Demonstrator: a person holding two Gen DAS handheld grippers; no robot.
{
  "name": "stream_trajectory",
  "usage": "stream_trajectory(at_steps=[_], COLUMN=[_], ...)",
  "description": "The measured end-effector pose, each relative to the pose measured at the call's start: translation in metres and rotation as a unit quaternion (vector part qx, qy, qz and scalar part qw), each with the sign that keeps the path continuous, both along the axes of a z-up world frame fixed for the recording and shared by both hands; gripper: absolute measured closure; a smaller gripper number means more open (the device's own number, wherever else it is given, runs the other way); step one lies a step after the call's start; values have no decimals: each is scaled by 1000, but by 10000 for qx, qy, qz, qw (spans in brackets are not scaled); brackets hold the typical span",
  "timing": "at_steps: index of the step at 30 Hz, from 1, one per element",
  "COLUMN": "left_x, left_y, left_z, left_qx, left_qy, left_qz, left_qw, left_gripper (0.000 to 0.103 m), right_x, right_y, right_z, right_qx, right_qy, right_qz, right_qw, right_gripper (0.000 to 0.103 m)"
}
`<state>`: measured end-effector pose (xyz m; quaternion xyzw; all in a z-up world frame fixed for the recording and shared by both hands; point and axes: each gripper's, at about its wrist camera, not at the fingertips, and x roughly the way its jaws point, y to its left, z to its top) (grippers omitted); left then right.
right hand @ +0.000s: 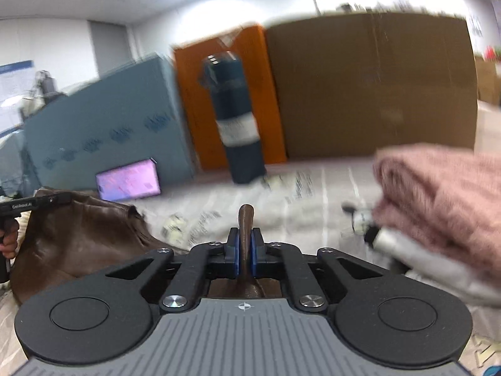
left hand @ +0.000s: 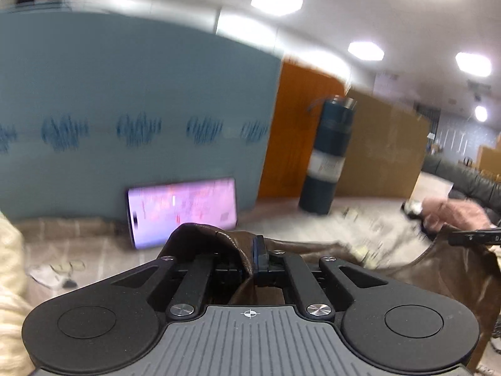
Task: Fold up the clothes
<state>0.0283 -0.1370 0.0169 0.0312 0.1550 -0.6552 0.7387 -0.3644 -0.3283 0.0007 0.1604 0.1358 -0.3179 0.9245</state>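
Brown leather garment (right hand: 78, 235) pinched by both claws.

Both tools are clamped down right now. Left tool (left hand: 250, 260) has its fingers pinched together on a fold of the brown leather garment (left hand: 219, 244). Right tool (right hand: 245, 250) is squeezed on a thin ridge of the same garment, which pokes up between its blue pads (right hand: 255, 252).

A printed, pale cloth is covering the desk (right hand: 313, 188). Lying or standing directly on it: a dark blue bottle (right hand: 238, 119) standing upright, a lit phone (right hand: 128, 183) leaning against the blue panel (left hand: 125, 109), and a folded pink garment (right hand: 438, 194).
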Motion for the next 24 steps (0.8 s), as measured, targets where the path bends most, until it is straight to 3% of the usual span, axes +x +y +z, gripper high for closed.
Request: stream_trajectory(at_steps=[7, 10, 15, 20, 23, 24], left_x=[-37, -56, -81, -87, -84, -80], left_y=[98, 148, 217, 254, 260, 254], left_z=[36, 38, 18, -7, -11, -9], left_qx=[-1482, -1806, -1848, -1605, -1484, -1406], left_qy=[-168, -303, -46, 449, 573, 586], left_qz=[33, -30, -94, 164, 500, 552], left_qw=[9888, 9831, 9827, 9859, 9860, 9868], left_gripper=[99, 98, 97, 83, 58, 40], right_x=[-44, -71, -102, -119, -125, -130], right_y=[52, 76, 106, 128, 138, 139], right_z=[28, 31, 23, 20, 24, 26], right_qx=[-606, -784, -685, -559, -538, -517], right_qy=[-1123, -1594, -1708, -1805, -1824, -1874], right_qz=[233, 687, 740, 1100, 1282, 1309], right_qw=[9916, 9817, 9801, 9758, 9733, 9721], right_gripper=[97, 98, 98, 97, 88, 84])
